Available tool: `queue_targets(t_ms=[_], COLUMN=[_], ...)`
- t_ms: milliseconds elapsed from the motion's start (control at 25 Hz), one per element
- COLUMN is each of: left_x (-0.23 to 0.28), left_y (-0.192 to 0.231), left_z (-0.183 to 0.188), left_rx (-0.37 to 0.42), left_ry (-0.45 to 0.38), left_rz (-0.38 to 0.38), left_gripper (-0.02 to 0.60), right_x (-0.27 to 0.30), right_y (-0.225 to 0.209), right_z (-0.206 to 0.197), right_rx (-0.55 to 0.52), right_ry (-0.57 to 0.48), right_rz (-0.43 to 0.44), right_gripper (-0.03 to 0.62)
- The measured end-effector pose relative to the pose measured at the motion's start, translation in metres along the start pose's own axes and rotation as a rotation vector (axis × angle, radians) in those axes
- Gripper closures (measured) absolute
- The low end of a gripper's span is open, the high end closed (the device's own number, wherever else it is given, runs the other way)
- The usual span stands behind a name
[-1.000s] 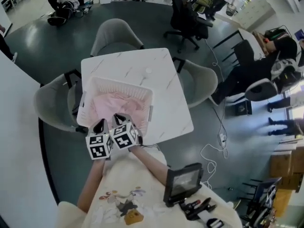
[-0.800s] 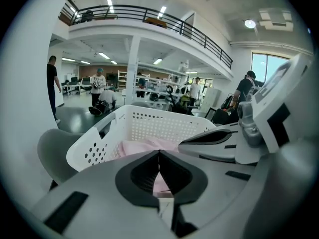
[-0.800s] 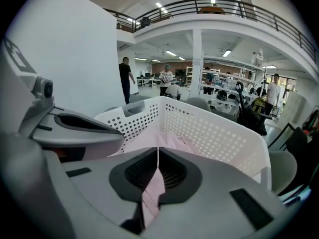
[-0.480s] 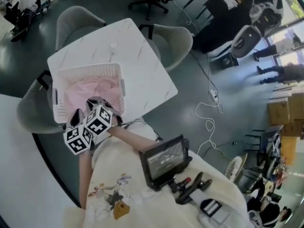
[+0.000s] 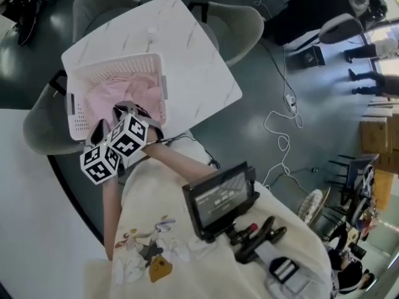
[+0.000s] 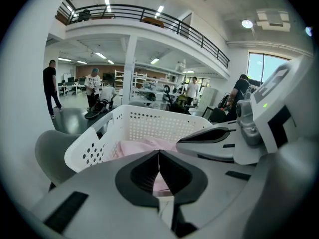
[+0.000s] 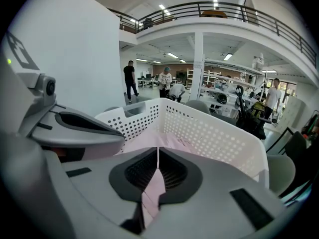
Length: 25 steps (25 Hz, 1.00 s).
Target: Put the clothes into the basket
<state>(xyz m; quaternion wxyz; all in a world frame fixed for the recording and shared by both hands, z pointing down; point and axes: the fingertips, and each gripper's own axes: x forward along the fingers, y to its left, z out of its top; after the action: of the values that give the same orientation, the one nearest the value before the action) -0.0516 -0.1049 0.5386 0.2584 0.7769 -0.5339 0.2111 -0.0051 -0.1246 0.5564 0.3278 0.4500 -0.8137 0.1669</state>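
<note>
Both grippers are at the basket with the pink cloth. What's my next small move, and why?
Probably open both jaws and let go. The left gripper and right gripper are each shut, apparently with a fold of the pink garment pinched between the jaws. The rest of it already lies inside the white basket, so releasing should finish the drop.

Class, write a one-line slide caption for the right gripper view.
Right tool shut on pink cloth at the white basket.
</note>
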Motion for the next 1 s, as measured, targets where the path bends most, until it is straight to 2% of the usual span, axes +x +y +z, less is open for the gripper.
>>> queue_targets(t_ms=[320, 760, 1000], left_x=[0.002, -0.004, -0.004], left_y=[0.002, -0.003, -0.005], left_z=[0.0, 0.0, 0.001], left_rx=[0.01, 0.032, 0.012], left_ry=[0.001, 0.001, -0.011], left_rz=[0.004, 0.004, -0.007], left_gripper=[0.571, 0.571, 0.571], right_x=[-0.003, -0.011, -0.009], right_y=[0.0, 0.002, 0.003], right_z=[-0.007, -0.011, -0.015], right_rx=[-0.099, -0.12, -0.129], right_ry=[0.006, 0.008, 0.03], right_rz=[-0.003, -0.002, 0.016], right_gripper=[0.588, 0.588, 0.586])
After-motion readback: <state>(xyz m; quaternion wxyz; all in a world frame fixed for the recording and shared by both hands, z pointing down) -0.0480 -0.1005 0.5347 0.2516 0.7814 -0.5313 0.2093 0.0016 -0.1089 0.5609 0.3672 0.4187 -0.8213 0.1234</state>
